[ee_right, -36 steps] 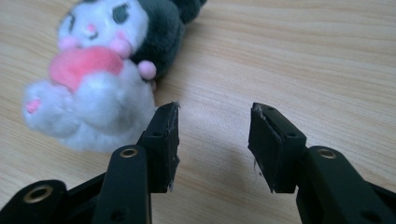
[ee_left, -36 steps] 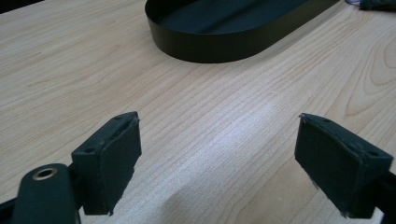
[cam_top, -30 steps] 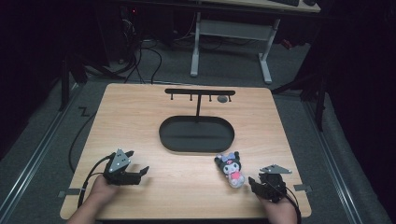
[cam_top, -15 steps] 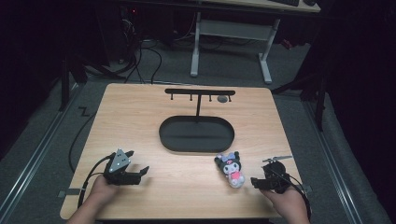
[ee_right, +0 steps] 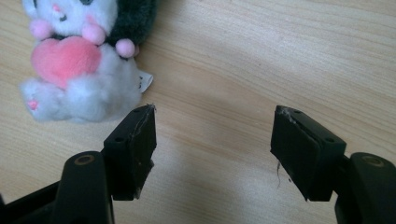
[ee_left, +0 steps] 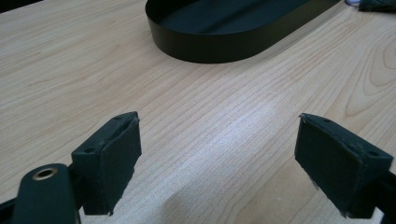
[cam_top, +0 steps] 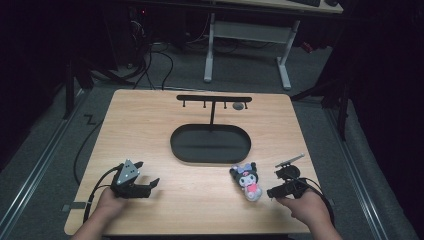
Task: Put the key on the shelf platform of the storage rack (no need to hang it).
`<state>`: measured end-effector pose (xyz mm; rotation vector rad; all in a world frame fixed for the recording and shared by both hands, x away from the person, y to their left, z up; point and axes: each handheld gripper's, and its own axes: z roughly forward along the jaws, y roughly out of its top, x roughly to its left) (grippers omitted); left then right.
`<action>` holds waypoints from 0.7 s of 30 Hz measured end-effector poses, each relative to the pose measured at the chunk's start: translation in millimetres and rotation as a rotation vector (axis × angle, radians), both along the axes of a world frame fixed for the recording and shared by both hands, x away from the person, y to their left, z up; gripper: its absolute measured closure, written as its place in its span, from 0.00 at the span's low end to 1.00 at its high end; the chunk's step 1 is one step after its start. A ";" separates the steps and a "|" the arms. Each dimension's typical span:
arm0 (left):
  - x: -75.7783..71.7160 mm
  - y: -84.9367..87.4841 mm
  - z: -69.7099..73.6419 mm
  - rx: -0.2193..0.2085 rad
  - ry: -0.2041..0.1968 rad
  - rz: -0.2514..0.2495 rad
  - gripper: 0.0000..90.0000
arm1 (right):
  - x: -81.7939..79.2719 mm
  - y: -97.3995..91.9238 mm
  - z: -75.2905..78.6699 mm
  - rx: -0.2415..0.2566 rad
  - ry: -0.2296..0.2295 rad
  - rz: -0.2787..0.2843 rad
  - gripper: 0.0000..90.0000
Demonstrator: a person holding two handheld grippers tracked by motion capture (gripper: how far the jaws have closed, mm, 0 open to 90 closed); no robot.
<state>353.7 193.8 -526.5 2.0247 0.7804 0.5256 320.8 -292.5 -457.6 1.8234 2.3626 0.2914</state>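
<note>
Since a second ago the right gripper (cam_top: pixel 272 187) has turned toward the soft toy (cam_top: pixel 247 181), its grey plate now tipped on edge, while the left gripper (cam_top: pixel 148 183) has stayed where it was.

From the high view there is one wooden table (cam_top: pixel 150 125), one black oval tray (cam_top: pixel 210 143) at its middle, and one black stand (cam_top: pixel 213 100) with a crossbar rising from the tray's far side. One soft toy lies on the table just in front of the tray's right end, with dark ears, a white face and a pink front. Two hands hold two grippers at the near edge, the left hand (cam_top: pixel 109 201) well apart from the toy, the right hand (cam_top: pixel 309 207) near it.

The left gripper view shows its jaws spread wide over bare wood, nothing between them, and the tray's (ee_left: pixel 224 44) black wall ahead.

The right gripper view brings out what the high view blurs: the toy (ee_right: pixel 79 70) hugs a pink heart, has pink paws, and carries a small white tag. It lies just beyond the left jaw, apart from it. These jaws also stand wide, holding nothing.
</note>
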 end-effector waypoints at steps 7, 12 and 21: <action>0.0 0.0 0.0 -0.001 0.000 -0.001 0.17 | 0.8 4.5 6.3 -0.022 0.012 0.016 0.34; -0.2 0.7 0.3 -0.003 0.002 0.000 0.17 | 0.8 8.3 12.8 -0.019 0.028 0.027 0.34; -0.5 0.8 0.3 -0.004 0.000 0.001 0.17 | 0.7 18.0 24.3 -0.010 0.016 0.042 0.33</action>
